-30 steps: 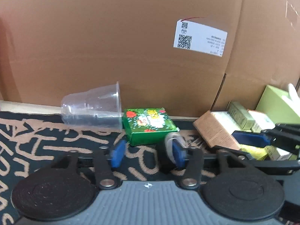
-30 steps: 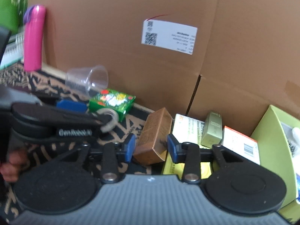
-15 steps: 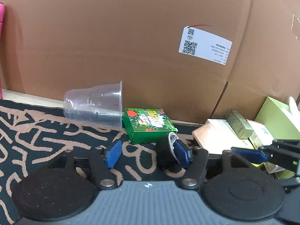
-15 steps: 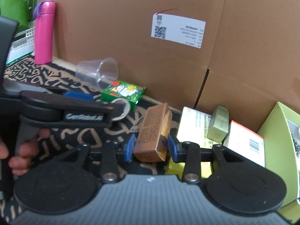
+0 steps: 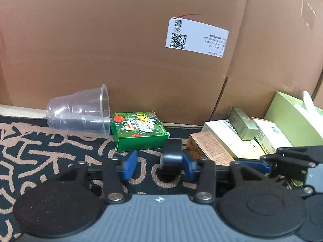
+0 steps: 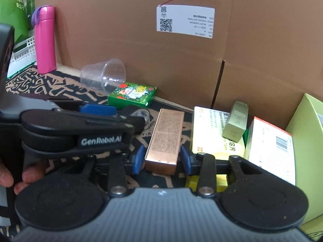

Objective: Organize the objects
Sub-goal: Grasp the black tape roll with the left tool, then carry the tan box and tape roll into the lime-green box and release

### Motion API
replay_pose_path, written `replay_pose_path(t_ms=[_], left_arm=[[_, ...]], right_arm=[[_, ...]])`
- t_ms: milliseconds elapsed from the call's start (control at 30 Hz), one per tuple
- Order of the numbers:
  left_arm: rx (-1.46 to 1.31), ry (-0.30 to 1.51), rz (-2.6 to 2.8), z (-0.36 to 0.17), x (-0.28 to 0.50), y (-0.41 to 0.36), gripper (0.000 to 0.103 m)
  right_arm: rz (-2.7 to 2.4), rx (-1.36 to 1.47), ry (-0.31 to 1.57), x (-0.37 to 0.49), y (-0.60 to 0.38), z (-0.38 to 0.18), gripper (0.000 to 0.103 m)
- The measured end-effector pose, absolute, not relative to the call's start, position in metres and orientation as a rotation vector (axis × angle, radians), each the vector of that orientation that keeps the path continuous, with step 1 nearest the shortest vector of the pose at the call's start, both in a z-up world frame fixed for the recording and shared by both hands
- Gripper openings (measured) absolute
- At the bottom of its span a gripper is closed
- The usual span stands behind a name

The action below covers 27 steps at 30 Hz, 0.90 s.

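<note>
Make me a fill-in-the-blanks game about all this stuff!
1. The clear cup lies on its ___.
2. The bottle standing upright is coloured ___.
3. The box next to the cup's mouth is coloured ___.
4. Between the right claw's fingers lies a box coloured ___.

Missing words: side; pink; green; brown.

A small black tape roll (image 5: 170, 157) stands on its edge on the patterned cloth, just in front of the flat green box (image 5: 139, 134). A clear plastic cup (image 5: 79, 112) lies on its side left of this box, its mouth touching it. A copper-brown carton (image 6: 166, 138) lies flat, beside a pile of white and olive cartons (image 6: 236, 125).
</note>
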<state>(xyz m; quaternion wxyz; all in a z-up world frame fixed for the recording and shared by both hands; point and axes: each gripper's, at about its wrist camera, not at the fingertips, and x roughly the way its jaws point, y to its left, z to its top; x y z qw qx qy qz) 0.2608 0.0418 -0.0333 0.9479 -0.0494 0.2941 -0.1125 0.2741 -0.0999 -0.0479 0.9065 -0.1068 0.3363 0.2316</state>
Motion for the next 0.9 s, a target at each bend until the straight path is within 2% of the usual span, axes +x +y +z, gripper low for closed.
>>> replay_pose_path(t_ms=[100, 167, 233, 667, 900], left_arm=[[-0.094, 0.59, -0.195, -0.035, 0.261, 0.036, 0.05], [-0.075, 0.589, -0.192, -0.036, 0.262, 0.031, 0.046], [-0.091, 0.585, -0.215, -0.037, 0.261, 0.034, 0.023], [-0.317, 0.573, -0.293, -0.043, 0.261, 0.067, 0.02], [-0.389, 0.515, -0.354, -0.02, 0.25, 0.063, 0.019]], right_arm=[[0.482, -0.181, 0.69, 0.277, -0.104, -0.049, 0.039], [0.487, -0.162, 0.689, 0.279, -0.106, -0.05, 0.038], [0.492, -0.157, 0.692, 0.28, -0.108, -0.049, 0.037], [0.465, -0.089, 0.686, 0.274, -0.118, -0.044, 0.03], [0.402, -0.092, 0.521, 0.243, -0.141, 0.003, 0.03]])
